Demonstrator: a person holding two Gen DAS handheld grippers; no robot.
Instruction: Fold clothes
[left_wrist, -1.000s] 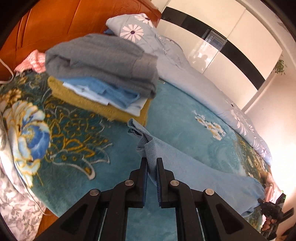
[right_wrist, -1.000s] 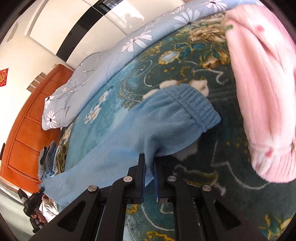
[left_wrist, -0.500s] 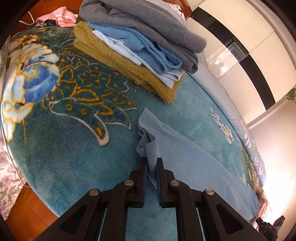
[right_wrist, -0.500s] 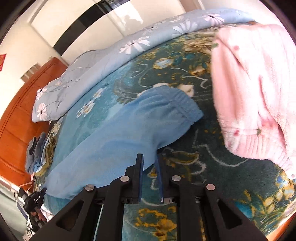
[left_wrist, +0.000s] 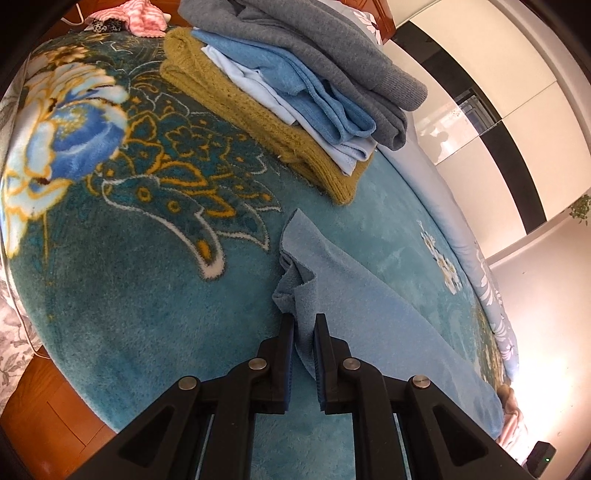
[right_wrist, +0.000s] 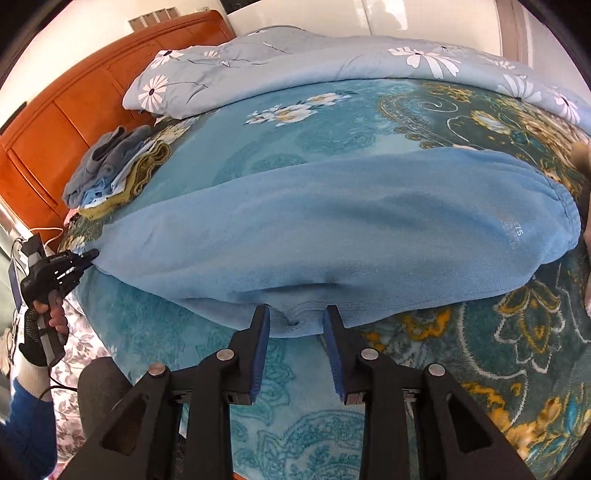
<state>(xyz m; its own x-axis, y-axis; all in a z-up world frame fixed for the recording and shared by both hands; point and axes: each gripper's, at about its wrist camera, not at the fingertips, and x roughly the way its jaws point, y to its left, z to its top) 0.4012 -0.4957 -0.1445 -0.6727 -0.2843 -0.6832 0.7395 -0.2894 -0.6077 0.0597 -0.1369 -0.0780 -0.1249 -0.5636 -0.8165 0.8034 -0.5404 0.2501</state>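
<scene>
Fleece trousers (right_wrist: 332, 229) in light blue lie spread flat across your teal floral blanket (left_wrist: 129, 295) on the bed. Your left tool (left_wrist: 304, 325) pinches one leg end (bunched fabric runs between the pads). Your right tool (right_wrist: 297, 321) stands spread, its fingers either side of the trousers' near edge. Folded clothes (left_wrist: 295, 81) sit stacked nearby.

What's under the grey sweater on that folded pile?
Under the grey sweater: a blue garment, a pale blue one, then a mustard knit on the blanket. Their covered parts stay hidden.
</scene>
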